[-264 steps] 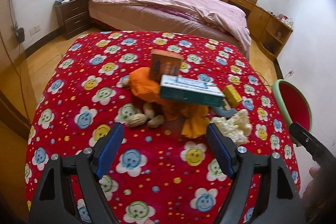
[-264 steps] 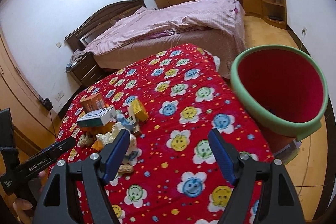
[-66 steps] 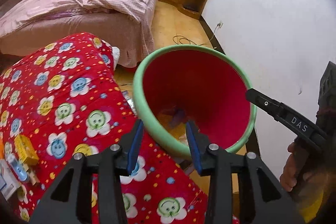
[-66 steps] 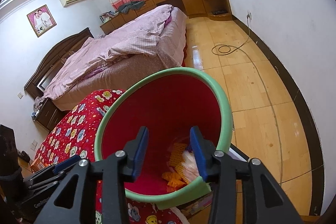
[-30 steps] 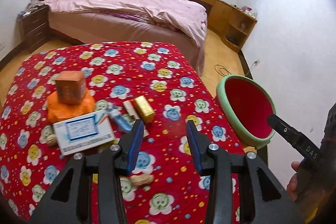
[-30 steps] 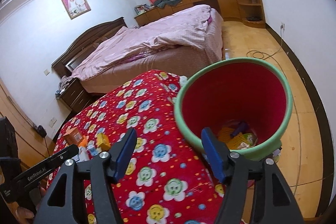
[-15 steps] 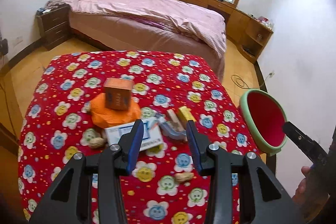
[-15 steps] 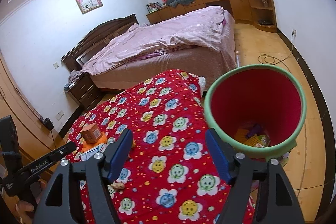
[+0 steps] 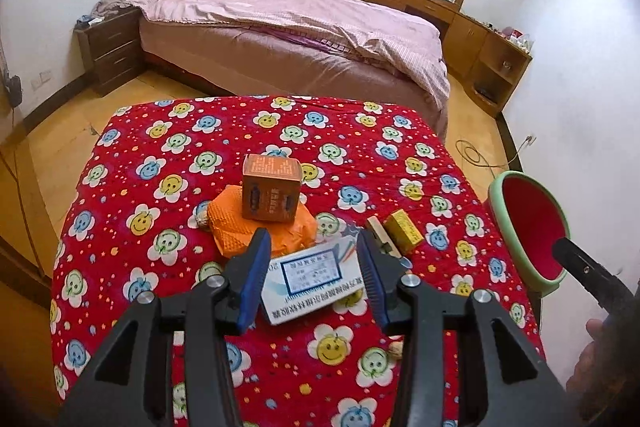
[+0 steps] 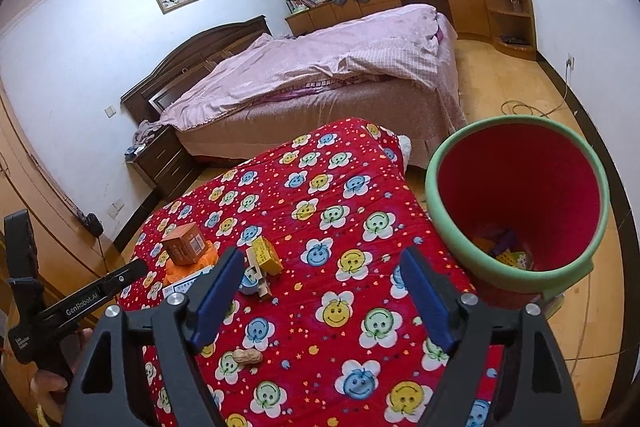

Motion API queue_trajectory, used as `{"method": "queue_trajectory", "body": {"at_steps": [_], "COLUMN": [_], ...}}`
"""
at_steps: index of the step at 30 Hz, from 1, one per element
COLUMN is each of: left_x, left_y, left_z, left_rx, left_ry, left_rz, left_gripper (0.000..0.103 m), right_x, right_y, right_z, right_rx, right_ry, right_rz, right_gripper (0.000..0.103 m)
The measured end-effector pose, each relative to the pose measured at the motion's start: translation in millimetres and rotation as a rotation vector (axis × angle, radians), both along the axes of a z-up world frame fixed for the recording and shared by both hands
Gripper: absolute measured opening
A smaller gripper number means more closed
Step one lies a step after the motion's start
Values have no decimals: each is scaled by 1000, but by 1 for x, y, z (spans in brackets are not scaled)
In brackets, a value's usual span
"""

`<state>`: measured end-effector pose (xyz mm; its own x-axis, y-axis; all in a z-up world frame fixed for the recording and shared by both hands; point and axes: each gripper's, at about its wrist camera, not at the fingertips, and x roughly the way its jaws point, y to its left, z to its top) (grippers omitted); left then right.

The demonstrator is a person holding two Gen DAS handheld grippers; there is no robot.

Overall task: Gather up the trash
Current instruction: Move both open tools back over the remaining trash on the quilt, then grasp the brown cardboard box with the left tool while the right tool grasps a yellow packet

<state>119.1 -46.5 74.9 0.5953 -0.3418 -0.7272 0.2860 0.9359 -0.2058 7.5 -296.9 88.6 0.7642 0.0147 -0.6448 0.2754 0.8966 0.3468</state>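
Between the opening left tongs [image 9: 313, 269], the white box [image 9: 316, 277] lies flat, its length slanting up-right.

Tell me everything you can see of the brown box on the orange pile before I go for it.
The brown box is a small cardboard-looking cube with printed panels on its top and front faces, closed as far as can be seen. It sits upright on the crumpled orange wrapper on the red flowered cloth, behind the flat white-and-blue box. Neither gripper touches it.
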Motion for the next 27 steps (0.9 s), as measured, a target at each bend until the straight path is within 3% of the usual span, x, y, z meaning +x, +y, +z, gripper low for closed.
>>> {"method": "queue_trajectory", "body": {"at_steps": [6,10,19,27], "left_x": [21,35,77,100], "left_y": [-1,-6,-8,-8], "left_z": [-13,-21,-39,-59], "left_rx": [-1,6,56,25], "left_ry": [-1,-2,-11,51], "left_rz": [-15,-28,-3,-20], "left_gripper": [52,70,70,70], "right_x": [20,35,59,73], "right_y": [1,3,4,1], "right_z": [-13,-24,-43,-55], "right_rx": [7,10,13,15], "right_ry": [31,60,106,135], "right_rz": [-12,-17,-19,-37], "right_gripper": [83,83,83,83]}}
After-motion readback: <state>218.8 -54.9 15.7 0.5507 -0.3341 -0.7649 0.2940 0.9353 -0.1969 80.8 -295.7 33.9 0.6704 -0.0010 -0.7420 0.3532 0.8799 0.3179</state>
